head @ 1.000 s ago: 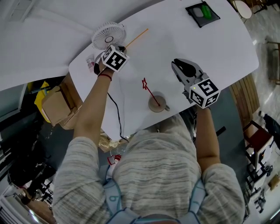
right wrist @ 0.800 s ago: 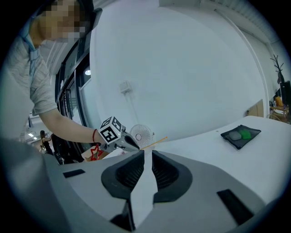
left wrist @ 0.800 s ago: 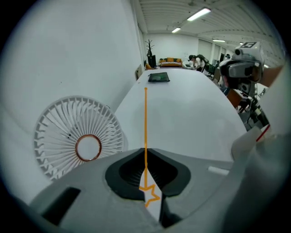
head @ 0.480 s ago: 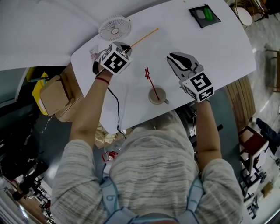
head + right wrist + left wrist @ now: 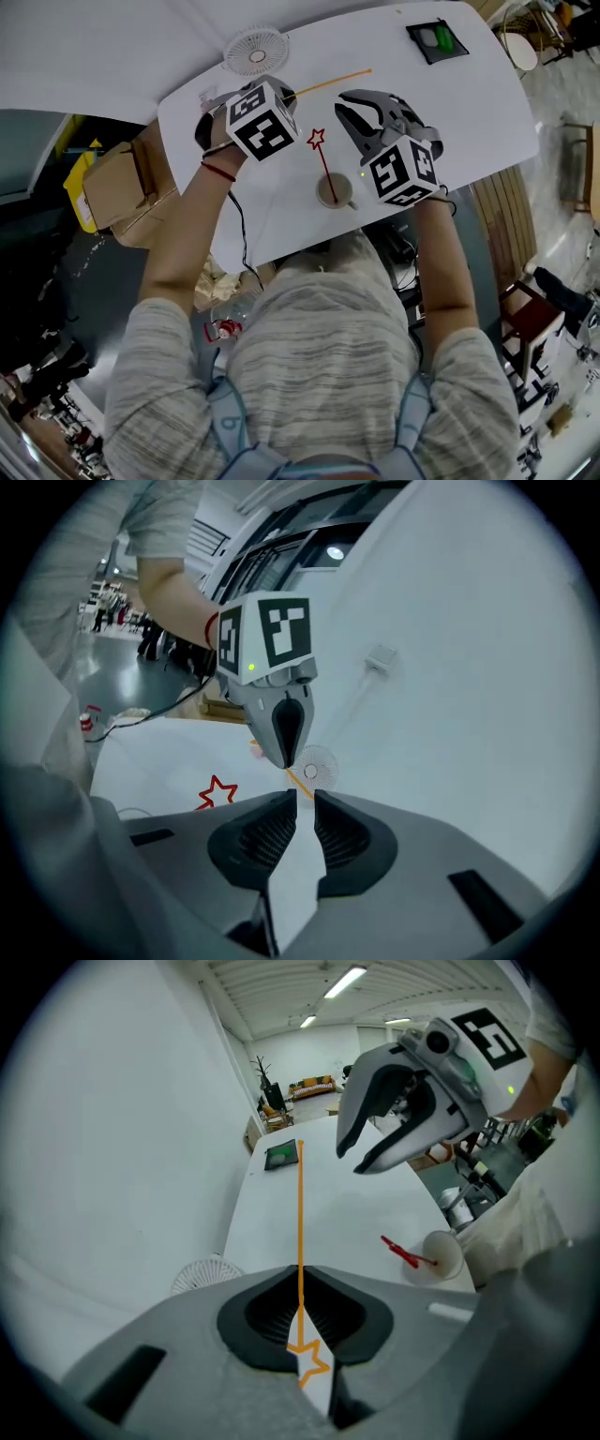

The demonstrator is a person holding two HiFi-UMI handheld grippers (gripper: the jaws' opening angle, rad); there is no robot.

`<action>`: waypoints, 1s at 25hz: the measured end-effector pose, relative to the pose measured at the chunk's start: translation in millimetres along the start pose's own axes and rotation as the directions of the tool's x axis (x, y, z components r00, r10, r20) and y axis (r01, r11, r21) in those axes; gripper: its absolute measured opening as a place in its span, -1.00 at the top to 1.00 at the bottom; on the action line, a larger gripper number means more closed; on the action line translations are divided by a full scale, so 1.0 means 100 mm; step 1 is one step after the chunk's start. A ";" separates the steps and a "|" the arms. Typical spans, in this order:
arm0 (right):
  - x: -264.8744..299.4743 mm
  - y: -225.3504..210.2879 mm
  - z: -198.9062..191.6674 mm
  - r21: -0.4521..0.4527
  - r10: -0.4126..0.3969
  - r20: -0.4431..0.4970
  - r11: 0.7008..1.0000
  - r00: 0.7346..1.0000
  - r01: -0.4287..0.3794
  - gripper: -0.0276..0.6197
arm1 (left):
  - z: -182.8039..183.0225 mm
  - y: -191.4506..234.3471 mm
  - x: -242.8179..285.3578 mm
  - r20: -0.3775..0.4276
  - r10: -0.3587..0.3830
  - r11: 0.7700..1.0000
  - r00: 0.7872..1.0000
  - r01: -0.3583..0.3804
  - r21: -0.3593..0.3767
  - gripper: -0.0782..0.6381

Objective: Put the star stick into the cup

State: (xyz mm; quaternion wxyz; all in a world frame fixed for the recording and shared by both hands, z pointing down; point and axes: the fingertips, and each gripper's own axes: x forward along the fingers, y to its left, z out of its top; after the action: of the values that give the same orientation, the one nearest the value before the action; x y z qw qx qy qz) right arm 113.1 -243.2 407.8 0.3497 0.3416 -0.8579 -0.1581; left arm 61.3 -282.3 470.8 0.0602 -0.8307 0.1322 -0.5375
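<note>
Orange star stick pinched by left gripper
It is held over the table; right gripper is barely parted, empty; a red star stick is seated in the cup.

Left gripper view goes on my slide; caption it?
Left hand-held gripper clamps orange star stick; red star stick leans in cup.

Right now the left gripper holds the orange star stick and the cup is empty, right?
Not empty: the head view shows the red star stick standing in the cup. The left gripper does hold the orange star stick.
</note>
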 end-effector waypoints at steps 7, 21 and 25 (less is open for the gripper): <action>-0.05 0.15 0.37 -0.347 -0.063 -0.034 0.937 0.997 0.047 0.84 | 0.16 -0.18 -0.42 -0.005 0.043 0.997 0.999 -0.043 0.064 0.70; -0.03 0.54 0.60 -0.614 -0.100 -0.172 0.789 0.980 -0.027 0.61 | 0.17 -0.56 -0.88 -0.025 0.078 0.991 0.997 -0.075 0.107 0.70; -0.06 0.64 0.61 -0.625 -0.097 -0.175 0.780 0.980 -0.034 0.61 | 0.14 -0.66 -0.96 -0.035 0.081 0.992 0.996 -0.077 0.105 0.70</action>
State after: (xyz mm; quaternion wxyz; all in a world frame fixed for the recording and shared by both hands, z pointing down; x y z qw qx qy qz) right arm 42.3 -191.4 394.3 0.5235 0.2345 -0.7123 -0.4044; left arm 46.8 -192.4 396.6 0.1218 -0.8100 0.1380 -0.5568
